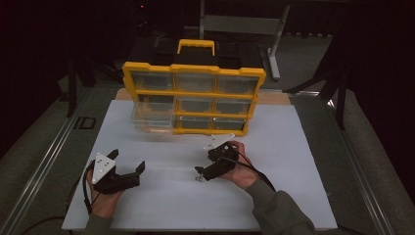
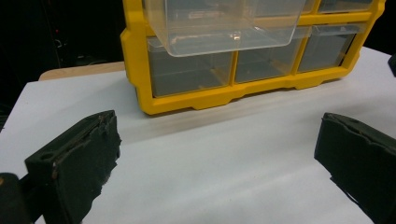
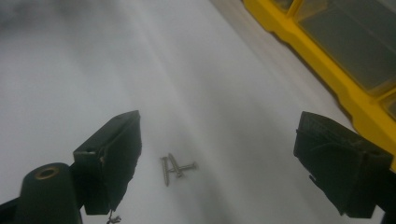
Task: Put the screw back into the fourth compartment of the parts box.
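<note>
In front of the yellow organizer [image 1: 194, 98]: screws [image 3: 175, 168] light, stiff, roll-prone; pinch across shanks. Right gripper [image 3: 224, 163] spread over them, left gripper [image 2: 210, 163] spread, empty.

Left gripper [image 1: 128, 169]: black body, two blocky black jaws with worn, chipped edges; grey three-cornered plate on top, small dark holes in it; black cable looping by wrist. Round bore in near jaw block, seen in left gripper view.

Right gripper [image 1: 198, 171]: black body, pale plate on top, black cable trailing along forearm. Brass-coloured ring in jaw-base bore, right gripper view.

Sleeves: grey-green, long, cuffed at wrist.
</note>
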A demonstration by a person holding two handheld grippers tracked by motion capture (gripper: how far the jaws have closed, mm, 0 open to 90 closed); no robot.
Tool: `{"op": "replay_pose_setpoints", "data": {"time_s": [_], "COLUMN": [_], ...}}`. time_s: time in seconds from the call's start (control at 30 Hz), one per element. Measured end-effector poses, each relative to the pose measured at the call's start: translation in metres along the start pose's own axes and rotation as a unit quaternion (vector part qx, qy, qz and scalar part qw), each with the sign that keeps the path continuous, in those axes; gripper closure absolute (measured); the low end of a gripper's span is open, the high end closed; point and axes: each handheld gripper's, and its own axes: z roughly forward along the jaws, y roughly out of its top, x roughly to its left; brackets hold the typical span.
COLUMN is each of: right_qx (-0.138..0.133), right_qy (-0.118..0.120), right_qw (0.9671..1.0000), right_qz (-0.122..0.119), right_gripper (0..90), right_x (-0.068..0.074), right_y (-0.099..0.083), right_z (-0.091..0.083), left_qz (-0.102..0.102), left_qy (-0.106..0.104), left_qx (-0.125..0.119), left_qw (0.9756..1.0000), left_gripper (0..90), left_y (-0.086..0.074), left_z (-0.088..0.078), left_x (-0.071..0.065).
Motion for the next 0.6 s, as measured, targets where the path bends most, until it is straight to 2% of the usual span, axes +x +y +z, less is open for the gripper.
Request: {"op": "replay_pose_setpoints", "data": {"time_s": [0.2, 0.37, 0.6], "right_qx": [0.02, 0.036, 0.05], "right_qy": [0.0, 0.007, 0.038], "right_qw": [0.9998, 0.9992, 0.9972], "right_qz": [-0.007, -0.017, -0.04], "right_gripper": [18.9, 25.4, 48.2], "right_x": [0.003, 0.005, 0.012], "right_y": [-0.002, -0.004, -0.008], "right_z": [0.011, 0.021, 0.031], "left_qz": [0.002, 0.004, 0.004], "left_qy": [0.001, 0.001, 0.001], "left_qx": [0.001, 0.001, 0.001], "left_qw": [1.0, 1.0, 1.0], "left_gripper": [0.8, 0.8, 0.8], "left_y": [0.0, 0.0, 0.0], "left_z": [0.001, 0.0, 0.0], "left_x": [-0.001, -0.001, -0.002]}}
